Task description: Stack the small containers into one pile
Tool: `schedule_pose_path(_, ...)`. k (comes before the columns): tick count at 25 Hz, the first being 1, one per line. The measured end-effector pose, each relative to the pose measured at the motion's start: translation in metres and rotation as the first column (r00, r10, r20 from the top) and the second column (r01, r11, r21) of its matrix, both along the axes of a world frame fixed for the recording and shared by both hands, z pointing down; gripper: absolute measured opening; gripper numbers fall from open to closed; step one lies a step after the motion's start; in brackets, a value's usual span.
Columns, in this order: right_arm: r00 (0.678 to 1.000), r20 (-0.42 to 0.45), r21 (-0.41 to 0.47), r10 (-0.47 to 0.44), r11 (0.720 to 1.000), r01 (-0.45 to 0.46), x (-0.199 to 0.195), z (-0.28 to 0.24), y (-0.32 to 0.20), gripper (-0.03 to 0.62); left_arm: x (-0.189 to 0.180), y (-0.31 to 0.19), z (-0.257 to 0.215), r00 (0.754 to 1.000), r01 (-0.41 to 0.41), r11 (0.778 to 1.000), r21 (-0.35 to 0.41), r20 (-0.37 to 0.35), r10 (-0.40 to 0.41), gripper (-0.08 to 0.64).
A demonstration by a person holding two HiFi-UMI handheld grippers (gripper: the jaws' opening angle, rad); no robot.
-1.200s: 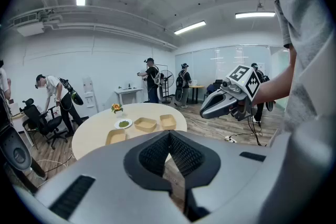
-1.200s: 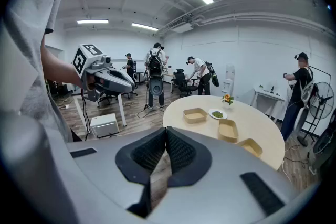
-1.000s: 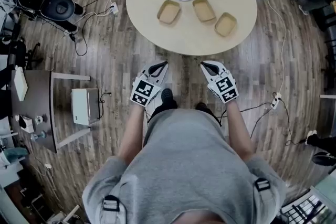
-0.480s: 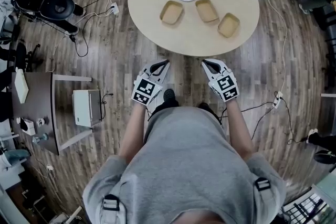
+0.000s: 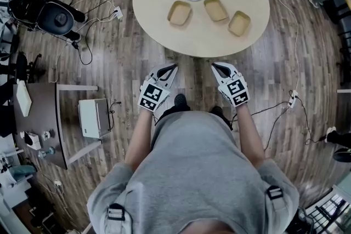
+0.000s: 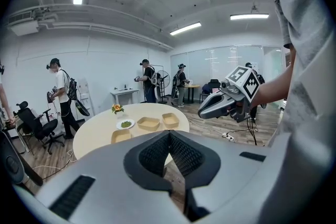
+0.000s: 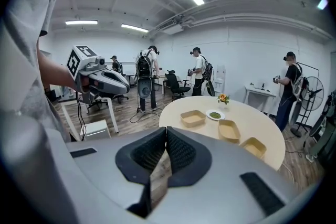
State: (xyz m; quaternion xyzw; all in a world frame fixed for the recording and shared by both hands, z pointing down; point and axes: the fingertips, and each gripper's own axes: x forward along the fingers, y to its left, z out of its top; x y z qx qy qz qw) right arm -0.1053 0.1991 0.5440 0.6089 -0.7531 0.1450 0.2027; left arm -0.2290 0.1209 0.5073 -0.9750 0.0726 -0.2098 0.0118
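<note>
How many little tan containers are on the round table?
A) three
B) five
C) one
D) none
A: three lie apart on the round table: the left container, the middle container and the right container, none stacked yet.
</note>
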Motion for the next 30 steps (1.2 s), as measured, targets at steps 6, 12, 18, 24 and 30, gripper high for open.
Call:
schedule_pose_path(6, 0.999, -0.005, 0.010, 0.043, 0.999, -0.043, -0.011, 0.000, -0.006, 0.006, -0.009, -0.010, 0.001, 0.999, -0.037, 0.999, 0.004, -0.001, 0.037, 0.017)
schedule_pose_path(12, 0.997, -0.010, 0.000, 0.078, 0.997, -0.078, -0.019, 0.004, -0.008, 0.006, -0.013, -0.019, 0.002, 0.997, -0.072, 0.997, 0.004, -0.003, 0.072, 0.017)
schedule_pose_path(18, 0.995, -0.012, -0.013, 0.095, 0.995, -0.095, -0.027, 0.008, -0.016, 0.006, -0.018, -0.030, 0.004, 0.996, -0.086, 0.996, -0.003, -0.006, 0.086, 0.017)
schedule_pose_path(24, 0.996, -0.019, -0.013, 0.088, 0.996, -0.088, -0.036, 0.006, -0.027, 0.006, -0.027, -0.040, 0.006, 0.997, -0.080, 0.997, -0.001, -0.013, 0.080, 0.017)
schedule_pose_path(30, 0.998, -0.031, -0.021, 0.063, 0.998, -0.063, -0.048, 0.008, -0.042, 0.006, -0.039, -0.054, 0.007, 0.998, -0.057, 0.998, -0.004, -0.026, 0.057, 0.017)
